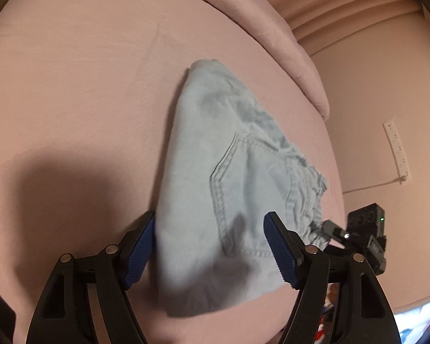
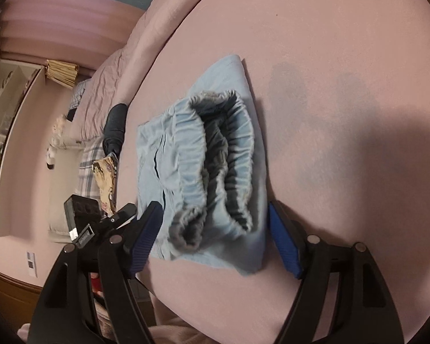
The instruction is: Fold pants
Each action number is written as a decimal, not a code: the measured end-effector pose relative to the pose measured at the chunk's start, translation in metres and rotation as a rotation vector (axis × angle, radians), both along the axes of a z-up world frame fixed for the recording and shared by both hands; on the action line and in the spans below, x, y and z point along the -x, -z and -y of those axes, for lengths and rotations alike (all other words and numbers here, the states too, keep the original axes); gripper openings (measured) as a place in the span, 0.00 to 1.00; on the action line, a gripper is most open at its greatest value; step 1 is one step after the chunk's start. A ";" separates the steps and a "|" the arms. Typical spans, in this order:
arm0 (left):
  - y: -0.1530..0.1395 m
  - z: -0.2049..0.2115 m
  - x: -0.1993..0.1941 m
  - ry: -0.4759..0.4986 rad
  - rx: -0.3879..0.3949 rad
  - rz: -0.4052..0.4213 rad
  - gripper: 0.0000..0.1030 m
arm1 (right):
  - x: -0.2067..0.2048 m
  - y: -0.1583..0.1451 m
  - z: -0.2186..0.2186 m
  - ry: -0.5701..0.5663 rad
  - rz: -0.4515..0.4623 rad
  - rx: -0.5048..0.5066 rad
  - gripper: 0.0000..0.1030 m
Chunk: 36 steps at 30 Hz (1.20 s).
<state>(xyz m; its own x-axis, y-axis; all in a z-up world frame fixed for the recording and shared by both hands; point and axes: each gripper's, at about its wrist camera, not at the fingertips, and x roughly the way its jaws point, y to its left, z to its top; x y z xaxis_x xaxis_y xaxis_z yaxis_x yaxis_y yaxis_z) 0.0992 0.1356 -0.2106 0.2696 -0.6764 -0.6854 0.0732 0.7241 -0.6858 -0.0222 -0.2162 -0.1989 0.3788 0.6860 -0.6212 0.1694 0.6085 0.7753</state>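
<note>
Where claws gape — pants (image 1: 215, 177) between.

One folded pants (image 1: 215, 177), two tools, left tool (image 1: 209, 255), right tool (image 2: 215, 240), perhaps one pillow (image 2: 100, 97)

Bedroom — pink-sheeted bed (image 2: 329, 57), rumpled duvet (image 2: 106, 86).

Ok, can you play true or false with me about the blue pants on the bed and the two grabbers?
1. The pants are folded into a small bundle. True.
2. They lie on a green sheet. False: the bed sheet is pink.
3. The left gripper is open. True.
4. The right gripper is squeezed shut on the pants. False: it is open, its fingers spread to either side.
5. A stitched back pocket shows on top in the left wrist view. True.
</note>
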 end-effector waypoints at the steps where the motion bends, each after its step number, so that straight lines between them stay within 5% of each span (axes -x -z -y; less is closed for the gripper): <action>1: 0.000 0.000 -0.002 0.000 0.010 -0.003 0.75 | -0.002 0.000 -0.001 -0.002 0.002 0.000 0.73; 14: 0.001 0.013 -0.016 0.051 0.053 -0.003 0.74 | -0.016 0.000 -0.012 -0.031 0.036 0.042 0.73; 18: 0.005 0.008 -0.018 0.040 0.070 -0.039 0.38 | -0.011 -0.002 -0.013 -0.036 0.062 0.094 0.60; 22: 0.009 -0.001 -0.018 0.002 0.120 -0.081 0.25 | -0.010 0.005 -0.003 -0.010 0.055 0.065 0.50; 30: -0.013 0.025 -0.011 0.035 -0.083 0.031 0.17 | -0.011 -0.018 -0.027 -0.049 0.100 0.292 0.40; 36: -0.018 0.030 -0.003 0.033 -0.144 0.073 0.14 | -0.010 -0.033 -0.041 -0.067 0.143 0.467 0.38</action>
